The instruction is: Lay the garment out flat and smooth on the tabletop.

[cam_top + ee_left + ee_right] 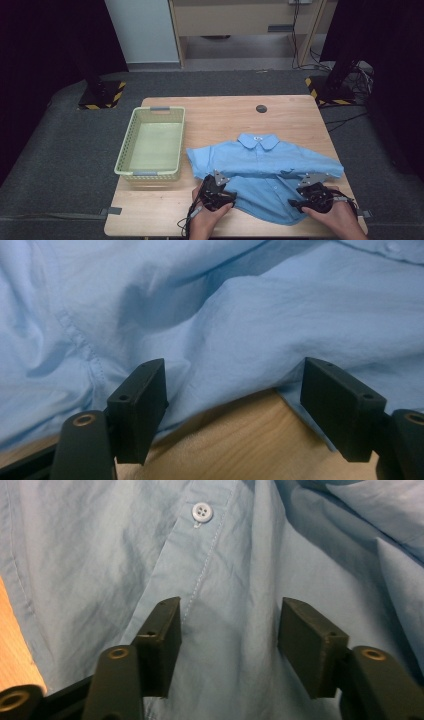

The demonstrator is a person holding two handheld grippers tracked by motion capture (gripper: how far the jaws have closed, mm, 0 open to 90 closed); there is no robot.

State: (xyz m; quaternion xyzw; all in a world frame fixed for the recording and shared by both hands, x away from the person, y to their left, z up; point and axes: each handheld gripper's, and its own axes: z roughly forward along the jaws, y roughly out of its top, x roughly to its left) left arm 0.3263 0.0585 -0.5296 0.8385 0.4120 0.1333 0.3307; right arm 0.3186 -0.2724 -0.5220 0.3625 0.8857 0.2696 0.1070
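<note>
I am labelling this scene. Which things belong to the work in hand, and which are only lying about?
In the work:
- blue shirt
- left tool, open at the shirt's edge
- right tool, open over the shirt

Lying about:
- green basket
- black round disc
- wooden table
</note>
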